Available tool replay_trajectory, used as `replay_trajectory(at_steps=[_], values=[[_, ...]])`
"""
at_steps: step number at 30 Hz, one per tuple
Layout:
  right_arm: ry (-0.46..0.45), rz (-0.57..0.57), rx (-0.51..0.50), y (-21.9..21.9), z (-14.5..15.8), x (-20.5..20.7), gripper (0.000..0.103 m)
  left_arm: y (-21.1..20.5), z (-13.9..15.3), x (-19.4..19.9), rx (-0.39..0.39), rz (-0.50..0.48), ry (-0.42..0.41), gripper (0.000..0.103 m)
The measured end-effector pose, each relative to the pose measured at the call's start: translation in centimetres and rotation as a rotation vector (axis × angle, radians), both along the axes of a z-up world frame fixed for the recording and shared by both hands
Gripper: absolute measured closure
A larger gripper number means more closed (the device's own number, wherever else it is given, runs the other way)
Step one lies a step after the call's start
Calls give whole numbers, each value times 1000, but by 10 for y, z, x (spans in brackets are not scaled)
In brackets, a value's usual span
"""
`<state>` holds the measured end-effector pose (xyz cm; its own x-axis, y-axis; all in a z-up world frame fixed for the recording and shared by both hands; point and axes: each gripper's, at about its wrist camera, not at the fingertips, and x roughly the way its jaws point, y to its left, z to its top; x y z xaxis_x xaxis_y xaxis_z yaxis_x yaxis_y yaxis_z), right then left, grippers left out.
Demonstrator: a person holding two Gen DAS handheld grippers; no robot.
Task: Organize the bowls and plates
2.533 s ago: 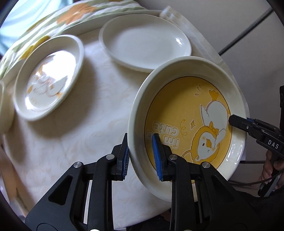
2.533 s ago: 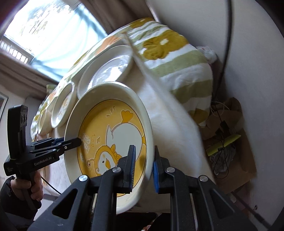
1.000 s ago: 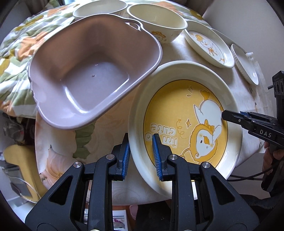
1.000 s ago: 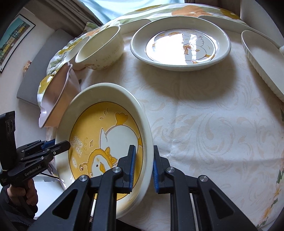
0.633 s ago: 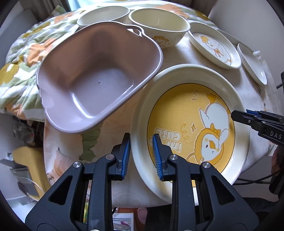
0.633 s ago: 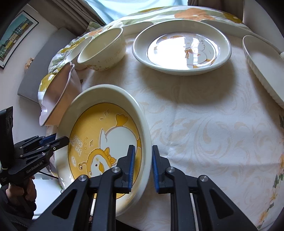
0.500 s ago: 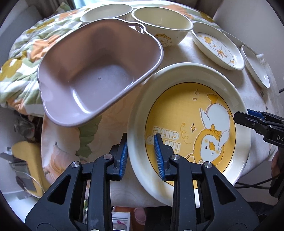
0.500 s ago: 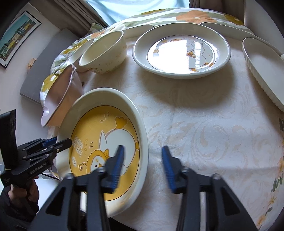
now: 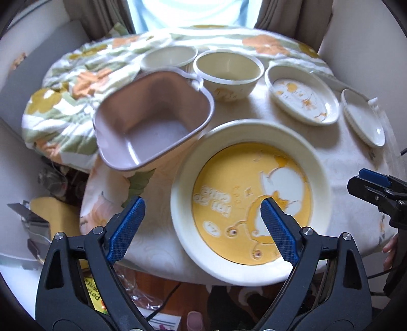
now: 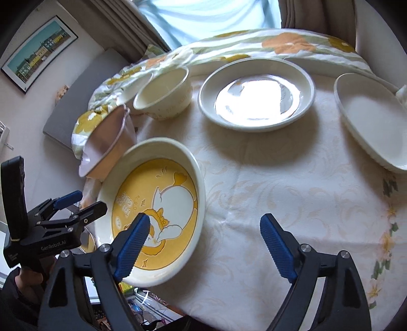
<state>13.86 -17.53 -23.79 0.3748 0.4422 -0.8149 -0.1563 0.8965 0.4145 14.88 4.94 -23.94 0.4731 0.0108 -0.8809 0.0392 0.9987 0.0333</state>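
Yellow duck plate (image 9: 248, 196): glazed ceramic look, glossy cream rim. Mauve basin (image 9: 152, 122) at its 10 o'clock: smooth plastic, soft sheen. Plate (image 10: 255, 94) at 12 o'clock in right view mirrored window glare. Tablecloth (image 10: 292, 193): matt woven cloth, damask scrolls. Gripper pads (image 9: 126, 226) were ribbed blue rubber; arms matt black plastic.

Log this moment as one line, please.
phase: release | left hand-held gripper: opening, nothing between pads | right hand-held gripper: opening, empty | yellow plate: on table, beside pink basin

Window daylight (image 10: 211, 17), plate glare (image 10: 254, 101), fisheye-warped, blurred edges.
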Motion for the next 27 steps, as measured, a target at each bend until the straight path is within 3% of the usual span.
replay_trajectory(at_steps=[4, 7, 9, 12, 16, 20, 24, 27], values=[[-50, -30, 29, -31, 26, -15, 17, -32, 50, -15, -26, -39, -140, 11], [-89, -67, 54, -59, 49, -25, 17, -62, 89, -20, -85, -88, -270, 0], [-137, -98, 43, -78, 65, -31, 17, -82, 100, -15, -121, -126, -301, 0], [-198, -153, -14, -110, 85, -37, 17, -116, 102, 7, -153, -173, -257, 0], [-179, -247, -78, -151, 93, -37, 17, -163, 101, 42, -183, -262, -211, 0], [-177, -368, -100, -183, 93, -35, 17, -214, 98, 85, -164, -391, -159, 0], [-142, -442, -82, -207, 84, -24, 17, -257, 83, 138, -185, -521, -50, 0], [-84, -508, -9, -221, 67, -13, 17, -284, 64, 177, -178, -590, 44, 0]])
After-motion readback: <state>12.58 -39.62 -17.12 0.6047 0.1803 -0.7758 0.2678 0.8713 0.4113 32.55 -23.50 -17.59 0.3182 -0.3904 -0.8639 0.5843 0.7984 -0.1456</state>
